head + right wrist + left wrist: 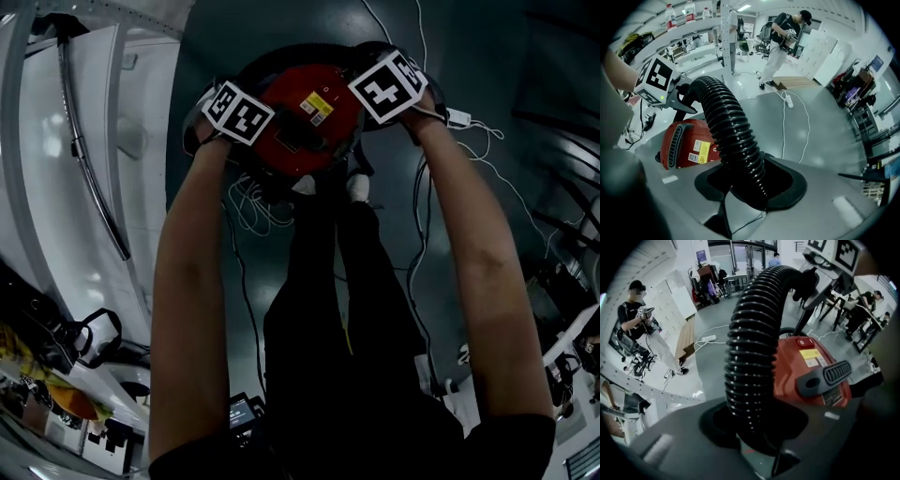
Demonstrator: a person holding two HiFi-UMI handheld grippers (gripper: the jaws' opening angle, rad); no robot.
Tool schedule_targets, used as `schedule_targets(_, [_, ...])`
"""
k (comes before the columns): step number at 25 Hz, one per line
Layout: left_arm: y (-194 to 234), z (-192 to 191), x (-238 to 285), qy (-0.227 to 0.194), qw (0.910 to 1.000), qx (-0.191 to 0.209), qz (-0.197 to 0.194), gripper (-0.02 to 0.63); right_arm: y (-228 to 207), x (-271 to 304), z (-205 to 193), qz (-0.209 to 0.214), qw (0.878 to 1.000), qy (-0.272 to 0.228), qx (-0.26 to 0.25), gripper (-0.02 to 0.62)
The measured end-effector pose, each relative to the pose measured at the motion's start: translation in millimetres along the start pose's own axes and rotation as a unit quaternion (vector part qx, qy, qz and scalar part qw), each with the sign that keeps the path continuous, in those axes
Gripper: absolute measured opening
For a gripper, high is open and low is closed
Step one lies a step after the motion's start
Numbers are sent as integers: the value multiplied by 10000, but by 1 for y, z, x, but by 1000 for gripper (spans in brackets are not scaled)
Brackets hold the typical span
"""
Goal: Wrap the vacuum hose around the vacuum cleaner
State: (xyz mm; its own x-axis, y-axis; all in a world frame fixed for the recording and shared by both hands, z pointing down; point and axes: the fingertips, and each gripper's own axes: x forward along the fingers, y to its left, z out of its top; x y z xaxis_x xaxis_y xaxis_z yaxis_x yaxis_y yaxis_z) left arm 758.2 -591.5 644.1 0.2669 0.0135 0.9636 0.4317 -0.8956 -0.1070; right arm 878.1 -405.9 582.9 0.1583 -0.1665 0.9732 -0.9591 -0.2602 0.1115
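Two grippers clench the vacuum hose point(751, 350): the left gripper point(754, 432) and the right gripper point(745, 187) each hold a section just above the red vacuum cleaner point(305, 120). Wrapping seems in hand; next the held loop should be laid around the body.

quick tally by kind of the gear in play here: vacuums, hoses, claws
vacuum cleaner, red: 1
vacuum hose, black ribbed: 1
claws, each closed on the hose: 2 (left claw, right claw)
total: 4
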Motion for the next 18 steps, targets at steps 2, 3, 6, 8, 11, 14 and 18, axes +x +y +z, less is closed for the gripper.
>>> schedule_targets(2, [-4, 4, 2, 28, 9997, 241, 15, 167, 4, 8, -17, 163, 9995, 139, 239, 189])
schedule_targets(3, [-5, 6, 3, 37, 9994, 356, 26, 169, 7, 11, -24, 256, 9987, 196, 391, 189])
schedule_targets(6, [-3, 7, 6, 116, 9984, 542, 80, 170, 19, 17, -32, 564, 9947, 278, 808, 189])
schedule_targets(8, [-2, 6, 9, 195, 9982, 566, 97, 173, 22, 22, -36, 688, 9924, 358, 956, 189])
schedule_targets(11, [-7, 5, 11, 227, 9983, 519, 95, 176, 20, 28, -35, 763, 9924, 331, 906, 189])
schedule_targets(14, [-18, 1, 11, 140, 9976, 629, 268, 201, 20, 36, -38, 893, 9926, 372, 737, 190])
schedule_targets(18, [-15, -2, 5, -46, 9950, 569, 820, 235, 18, 50, -41, 1128, 9914, 464, 483, 190])
